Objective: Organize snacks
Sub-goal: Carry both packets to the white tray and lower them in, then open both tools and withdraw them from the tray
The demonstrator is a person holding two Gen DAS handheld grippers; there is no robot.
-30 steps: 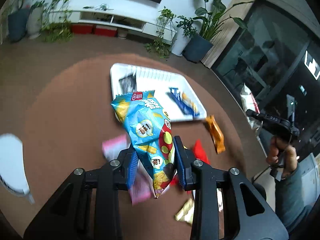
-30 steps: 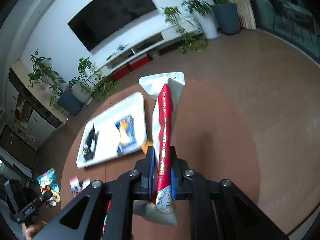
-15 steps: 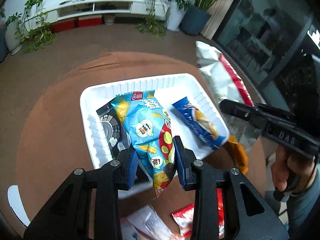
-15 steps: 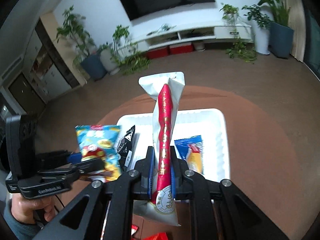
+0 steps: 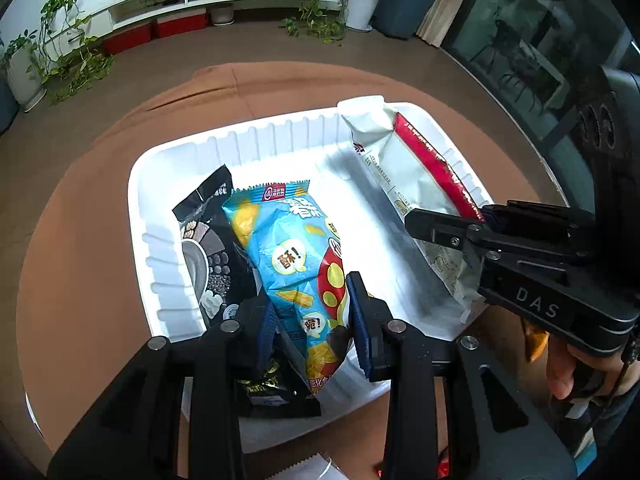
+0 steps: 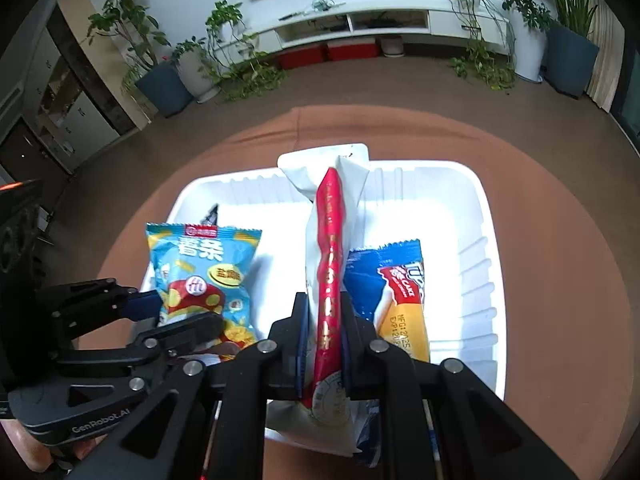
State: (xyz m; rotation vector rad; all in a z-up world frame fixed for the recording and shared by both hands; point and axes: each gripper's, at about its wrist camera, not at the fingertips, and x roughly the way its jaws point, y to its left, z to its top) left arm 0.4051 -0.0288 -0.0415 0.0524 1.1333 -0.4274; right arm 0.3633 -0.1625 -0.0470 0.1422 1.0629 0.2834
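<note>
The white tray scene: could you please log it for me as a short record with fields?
container: white tray on a brown round table
left gripper: shut on light blue chip bag, over the tray
right gripper: shut on white and red bag, over the tray
already in tray: black snack packet, blue cake packet
released yet: neither held bag

trays (image 5: 256, 140): 1 | snack packets (image 5: 288, 248): 4 | grippers (image 6: 323, 336): 2
</note>
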